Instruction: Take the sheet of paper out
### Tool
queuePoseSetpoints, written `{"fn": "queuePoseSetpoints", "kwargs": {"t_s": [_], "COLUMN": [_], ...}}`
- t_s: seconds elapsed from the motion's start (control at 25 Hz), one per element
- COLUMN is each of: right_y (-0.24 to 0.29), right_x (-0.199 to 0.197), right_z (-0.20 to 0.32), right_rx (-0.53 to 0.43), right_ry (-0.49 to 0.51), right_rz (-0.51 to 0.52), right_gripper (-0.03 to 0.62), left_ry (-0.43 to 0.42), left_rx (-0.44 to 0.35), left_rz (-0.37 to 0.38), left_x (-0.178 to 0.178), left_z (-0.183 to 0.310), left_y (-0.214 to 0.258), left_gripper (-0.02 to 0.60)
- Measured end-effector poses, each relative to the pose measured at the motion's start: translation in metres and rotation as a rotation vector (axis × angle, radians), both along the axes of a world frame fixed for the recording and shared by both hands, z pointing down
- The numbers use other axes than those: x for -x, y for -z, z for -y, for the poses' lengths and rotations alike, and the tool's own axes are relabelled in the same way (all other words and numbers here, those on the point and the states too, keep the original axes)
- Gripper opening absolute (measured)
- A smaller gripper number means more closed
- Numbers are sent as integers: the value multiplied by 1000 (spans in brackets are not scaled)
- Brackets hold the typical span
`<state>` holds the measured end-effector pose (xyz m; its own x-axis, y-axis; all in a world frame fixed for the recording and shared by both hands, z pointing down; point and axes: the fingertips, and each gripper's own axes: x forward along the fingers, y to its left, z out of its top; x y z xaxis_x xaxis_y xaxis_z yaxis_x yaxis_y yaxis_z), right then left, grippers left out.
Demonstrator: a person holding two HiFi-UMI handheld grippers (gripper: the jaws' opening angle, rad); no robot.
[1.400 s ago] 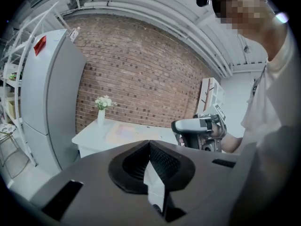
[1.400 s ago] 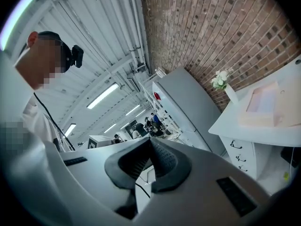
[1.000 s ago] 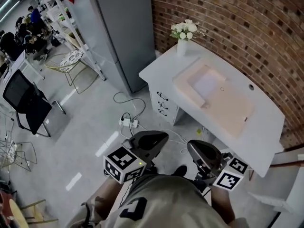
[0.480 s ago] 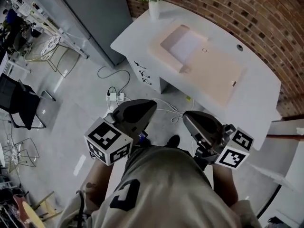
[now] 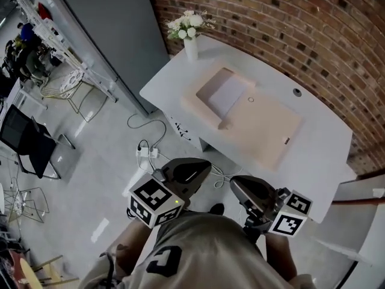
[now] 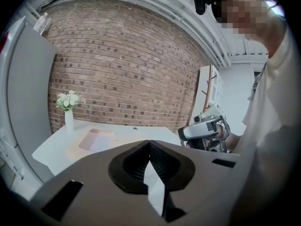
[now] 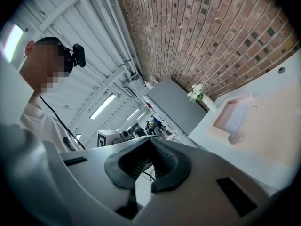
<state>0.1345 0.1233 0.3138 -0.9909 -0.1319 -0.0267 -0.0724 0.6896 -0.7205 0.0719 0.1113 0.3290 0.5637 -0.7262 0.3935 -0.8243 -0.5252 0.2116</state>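
Observation:
The white sheet of paper (image 5: 225, 92) lies inside a beige folder-like mat (image 5: 264, 128) on the white desk (image 5: 319, 155). It also shows small in the left gripper view (image 6: 101, 142) and in the right gripper view (image 7: 235, 117). My left gripper (image 5: 206, 164) and right gripper (image 5: 236, 183) hang close to my body over the floor, well short of the desk. Both are shut with nothing between the jaws. The left gripper's jaws (image 6: 149, 142) point at the desk. The right gripper's jaws (image 7: 149, 139) point along the desk's side.
A white vase of flowers (image 5: 190, 41) stands at the desk's far corner by the brick wall (image 5: 301, 23). Desk drawers (image 5: 183, 128) face a power strip with cables (image 5: 147, 152) on the floor. A grey cabinet (image 5: 114, 35) and black chairs (image 5: 30, 143) stand left.
Both grippers have travelled with me across the floor, still shut and near my body. The desk now sits more centrally in the head view.

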Motion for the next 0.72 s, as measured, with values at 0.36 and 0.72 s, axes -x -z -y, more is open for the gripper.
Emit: {"fn": "queuePoseSetpoints", "kwargs": {"t_s": [0.36,0.72], "right_y": [10,7], "right_x": [17,49], "right_z": [11,13], "right_rx": [26,44], "right_ry": [127,185], "right_rz": [67,62], "right_gripper": [25,25], "left_ry": [53,127], "left_rx": [-3,-11], "left_rz": [53,39], "left_x": [5,37], "left_z": [6,5], "left_y": [10,8], "left_gripper": [14,14]}}
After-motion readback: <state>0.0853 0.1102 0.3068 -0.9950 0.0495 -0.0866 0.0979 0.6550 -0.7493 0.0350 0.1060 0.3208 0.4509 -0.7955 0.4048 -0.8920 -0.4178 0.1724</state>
